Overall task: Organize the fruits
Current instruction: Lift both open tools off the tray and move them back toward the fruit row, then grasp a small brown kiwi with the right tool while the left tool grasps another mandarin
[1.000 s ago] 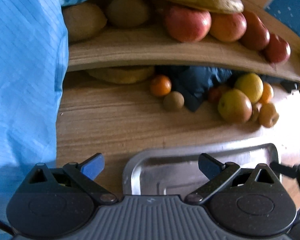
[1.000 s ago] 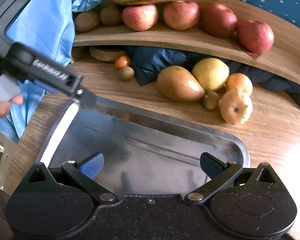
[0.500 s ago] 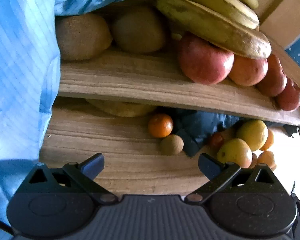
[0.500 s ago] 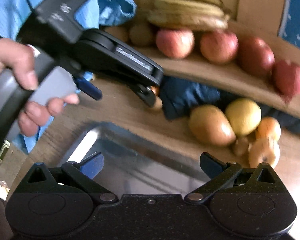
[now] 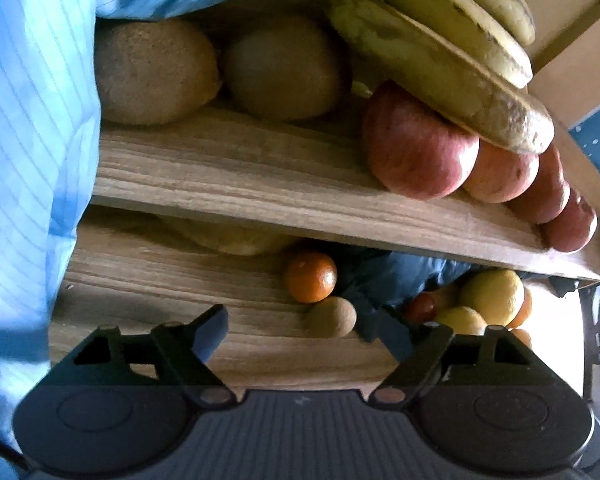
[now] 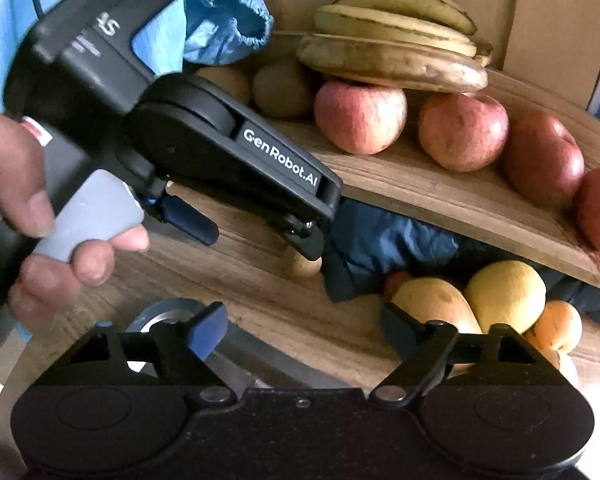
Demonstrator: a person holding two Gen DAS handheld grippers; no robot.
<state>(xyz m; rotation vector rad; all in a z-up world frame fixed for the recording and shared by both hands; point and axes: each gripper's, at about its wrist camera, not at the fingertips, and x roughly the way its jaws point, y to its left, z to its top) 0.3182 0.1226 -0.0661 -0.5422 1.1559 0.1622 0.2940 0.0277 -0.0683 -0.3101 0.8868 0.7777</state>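
Observation:
My left gripper (image 5: 304,332) points down at the lower wooden board, its jaws closing. A small brown kiwi (image 5: 332,318) and an orange (image 5: 311,277) lie just beyond its tips, untouched. In the right wrist view a hand holds the left gripper (image 6: 252,236), and one of its fingertips (image 6: 306,242) hovers right over that kiwi (image 6: 306,266). My right gripper (image 6: 302,328) is also closing with nothing between its fingers. A pear (image 6: 436,308) and a yellow fruit (image 6: 506,294) lie beyond its right finger.
The upper shelf (image 5: 260,184) holds two large kiwis (image 5: 152,72), red apples (image 6: 360,116) and bananas (image 6: 392,52). A dark blue cloth (image 6: 384,248) lies under the shelf. A metal tray (image 6: 260,364) sits near the right gripper. A blue sleeve (image 5: 28,160) fills the left.
Both grippers moved in toward the shelf and their jaws narrowed. The tray dropped out of the left wrist view. The left gripper came further into the right wrist view.

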